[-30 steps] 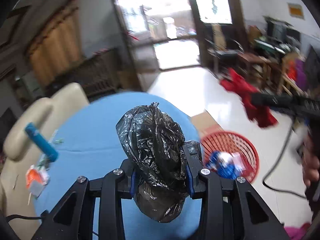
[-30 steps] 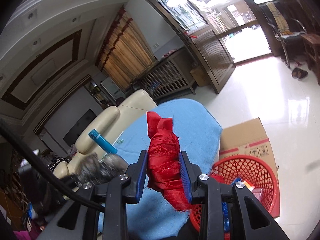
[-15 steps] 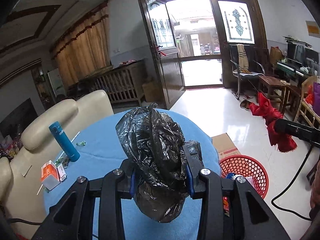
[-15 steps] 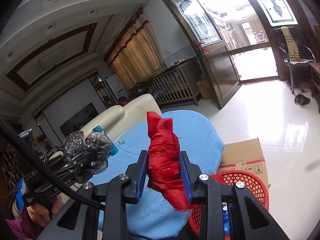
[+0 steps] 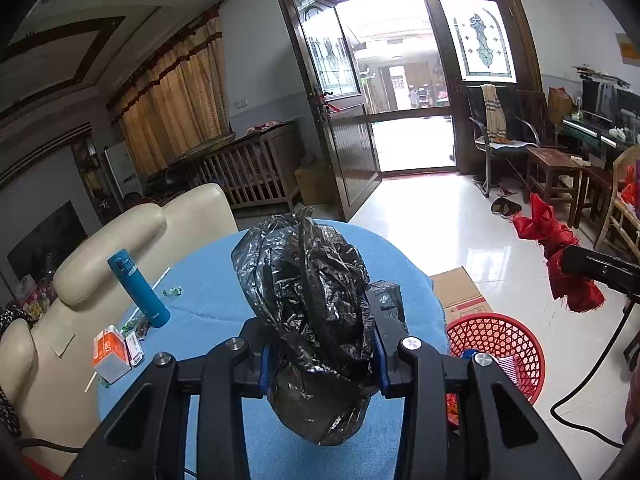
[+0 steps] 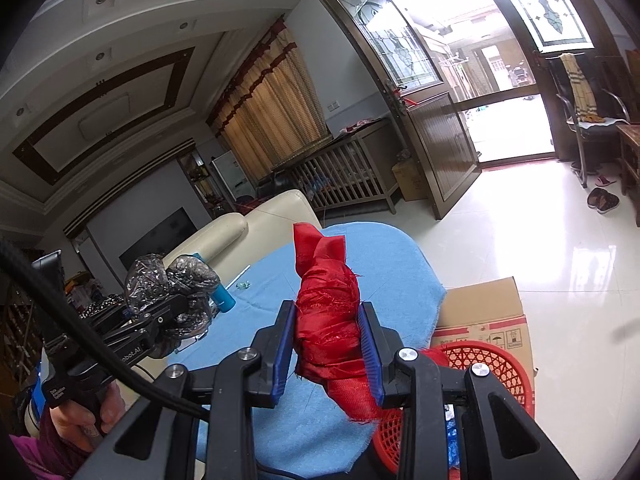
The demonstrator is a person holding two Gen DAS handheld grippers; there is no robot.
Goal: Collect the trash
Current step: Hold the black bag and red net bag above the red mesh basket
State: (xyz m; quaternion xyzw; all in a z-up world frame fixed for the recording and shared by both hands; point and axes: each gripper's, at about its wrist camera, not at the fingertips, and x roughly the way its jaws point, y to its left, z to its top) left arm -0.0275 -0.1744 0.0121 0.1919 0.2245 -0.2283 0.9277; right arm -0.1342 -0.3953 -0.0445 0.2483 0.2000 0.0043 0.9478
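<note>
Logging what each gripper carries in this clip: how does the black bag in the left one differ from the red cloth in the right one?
The black plastic bag is glossy, crinkled film; the red cloth is frayed woven fabric. The bag bulges wider than the left gripper; the cloth is a narrower twisted roll in the right gripper. Both are clamped upright above the blue table, near the red basket.

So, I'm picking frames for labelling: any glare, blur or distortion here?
Left wrist view: sharp, fisheye bending the door frame, floor glare, black bag clear. Right wrist view: doorway blown out, red cloth sharp, corners vignetted.
</note>
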